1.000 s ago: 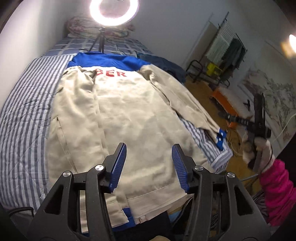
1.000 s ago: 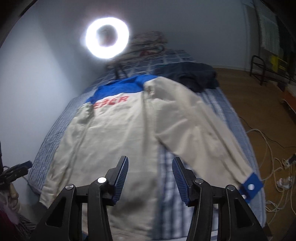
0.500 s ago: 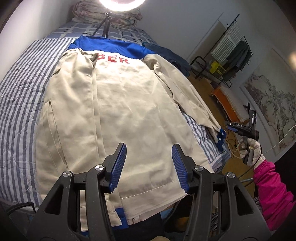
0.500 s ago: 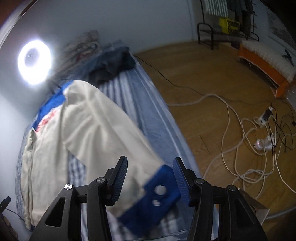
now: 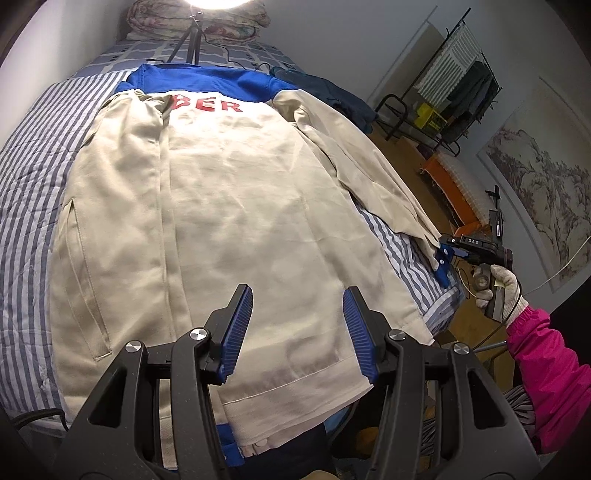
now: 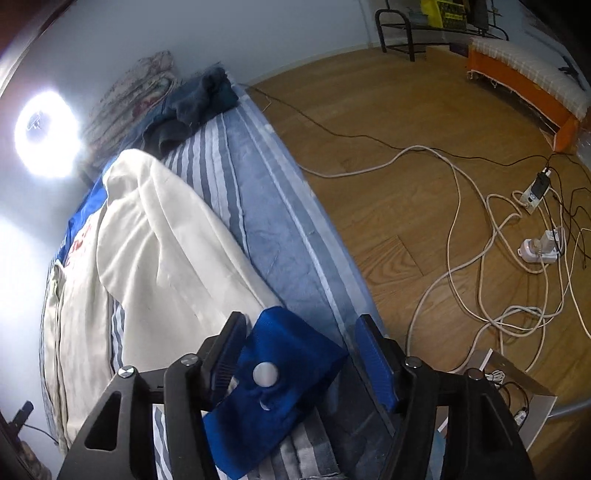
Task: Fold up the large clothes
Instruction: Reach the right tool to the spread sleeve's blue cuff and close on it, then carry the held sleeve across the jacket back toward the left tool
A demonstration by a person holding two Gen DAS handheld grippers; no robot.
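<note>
A cream jacket (image 5: 229, 221) with a blue collar and red letters is spread back-up over a striped bed (image 5: 33, 155), its hem at the near edge and its collar toward the far end, where a tripod (image 5: 190, 35) is stood. One sleeve (image 5: 373, 173) is laid out toward the right edge of the bed, and its blue cuff (image 6: 280, 380) is draped at that edge. The left gripper (image 5: 297, 332) is held over the hem near the middle of the near edge; its jaws are seen apart, with nothing between them and the cloth lying beyond and below the blue pads. The right gripper (image 6: 301, 358) is carried by a gloved hand (image 5: 496, 286) at the right edge of the bed; its jaws have just been opening and are seen apart, with the blue cuff lying between them, touching or nearly touching the left pad and clear of the right one. A dark garment (image 6: 195, 103) is heaped at the far right corner of the bed, and cables (image 6: 480, 236) are strewn over the wooden floor (image 6: 388, 177) beside it
</note>
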